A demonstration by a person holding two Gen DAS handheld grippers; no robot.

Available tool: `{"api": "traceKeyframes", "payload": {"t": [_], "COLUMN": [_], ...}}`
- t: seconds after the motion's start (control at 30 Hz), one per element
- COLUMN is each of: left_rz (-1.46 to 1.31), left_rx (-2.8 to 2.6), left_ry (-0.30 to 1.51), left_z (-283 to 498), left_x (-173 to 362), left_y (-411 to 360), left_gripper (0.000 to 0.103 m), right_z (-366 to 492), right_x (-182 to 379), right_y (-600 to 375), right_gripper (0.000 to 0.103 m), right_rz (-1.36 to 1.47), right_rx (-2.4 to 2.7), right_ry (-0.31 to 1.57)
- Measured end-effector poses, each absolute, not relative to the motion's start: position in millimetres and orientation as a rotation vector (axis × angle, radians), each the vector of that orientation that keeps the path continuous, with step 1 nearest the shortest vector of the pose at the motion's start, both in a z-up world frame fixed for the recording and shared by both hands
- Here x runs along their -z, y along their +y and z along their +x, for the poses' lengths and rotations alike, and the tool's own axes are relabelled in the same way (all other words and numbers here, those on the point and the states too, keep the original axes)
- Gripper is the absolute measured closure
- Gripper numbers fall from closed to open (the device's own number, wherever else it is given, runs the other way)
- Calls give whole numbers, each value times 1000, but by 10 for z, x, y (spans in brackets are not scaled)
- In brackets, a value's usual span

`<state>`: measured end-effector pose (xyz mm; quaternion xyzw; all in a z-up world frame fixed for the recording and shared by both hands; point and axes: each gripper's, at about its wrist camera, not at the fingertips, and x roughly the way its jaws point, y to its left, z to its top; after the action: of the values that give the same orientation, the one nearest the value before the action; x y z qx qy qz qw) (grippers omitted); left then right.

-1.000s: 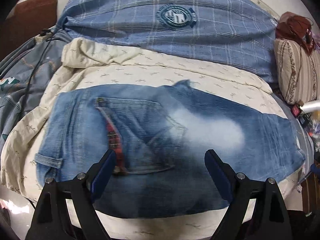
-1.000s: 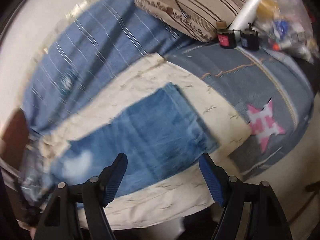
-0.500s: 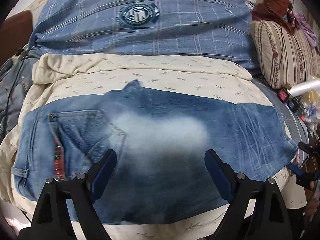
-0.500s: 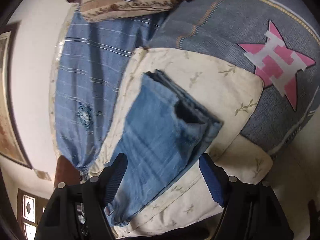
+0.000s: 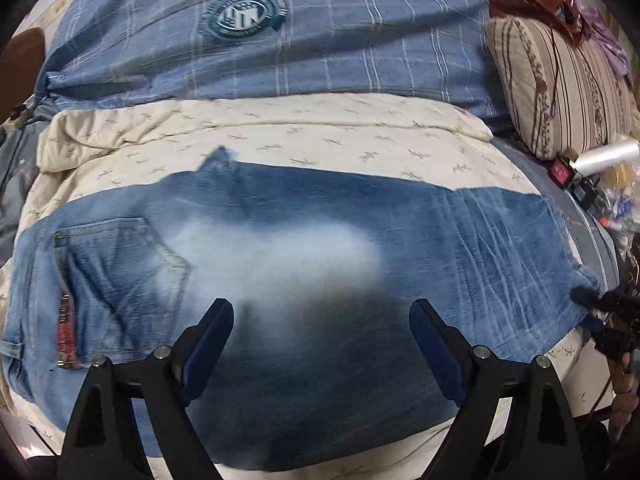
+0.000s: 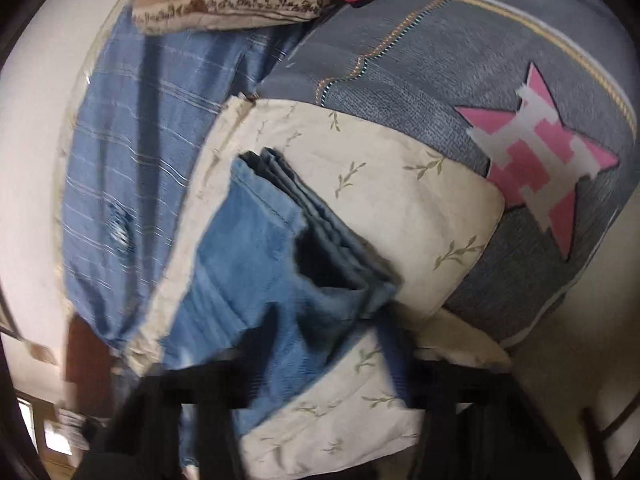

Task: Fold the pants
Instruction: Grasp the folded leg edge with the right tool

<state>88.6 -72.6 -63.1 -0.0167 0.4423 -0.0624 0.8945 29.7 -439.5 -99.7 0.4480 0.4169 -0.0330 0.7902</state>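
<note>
Jeans [image 5: 304, 276] lie flat across a cream leaf-print quilt [image 5: 320, 136], waistband and back pocket [image 5: 120, 268] toward the quilt's left edge, leg hems toward its right edge. They appear doubled lengthwise, one leg on the other. A pale faded patch runs along the middle of the denim.

Left gripper [image 5: 322, 344] hovers over the jeans' near edge, its blue-padded fingers [image 5: 208, 344] spread wide with only denim between them, nothing held.

Right gripper [image 6: 320, 364] sits at the hem end; in the right wrist view the picture is motion-blurred and its fingers show only as dark smears, so I cannot tell whether it is parted or clamped. The stacked hem layers [image 6: 320, 224] lie just ahead of it, near the quilt's right corner.

Beyond the quilt's far edge: blue plaid blanket [image 5: 320, 32] with a round crest. At the right: striped pillow [image 5: 568, 88]. Under the quilt's right corner: grey cover with a pink star patch [image 6: 536, 156].
</note>
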Motion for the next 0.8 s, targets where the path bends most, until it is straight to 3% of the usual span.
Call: {"api": "traceKeyframes", "payload": {"t": [0.23,0.33,0.47,0.5,0.53,0.57,0.67,0.7,0.77,0.8], "left_rz": [50,164,118,90,78,72,79,106,150,160], "left_rx": [143,106,141,148,145,148,139,132,123,116], "left_ry": [914,1011,996,980,955,935,919,954,1011,975], "left_z": [1000,1123,1097,1072,1038,1009,969,1005,1060,1033], "left_x": [673,972,887,832,768,721,704,793,982,974], "left_y": [-1107,-1265,-1222,-1182,-1149,-1125,-1076,-1102,-1144,-1148], "left_gripper": [13,12,11,11,11,11,11,11,8,7], "right_z": [320,330,415,405,395,382,350,358,366,363], "right_x": [642,494,703,747,796,834,862,852,826,771], "right_y": [-4137,-4028,-4117,-4150,-4188,-4219,-4261,-4257,-4244,-4210], "right_gripper": [82,82,78,75,65,49,44,47,85,86], "right_rz": [713,627,729,755,787,827,874,864,846,808], "right_rx": [133,126,103,99,97,90,42,37,43,62], "right_ry": [884,855,928,929,937,942,912,904,894,889]}}
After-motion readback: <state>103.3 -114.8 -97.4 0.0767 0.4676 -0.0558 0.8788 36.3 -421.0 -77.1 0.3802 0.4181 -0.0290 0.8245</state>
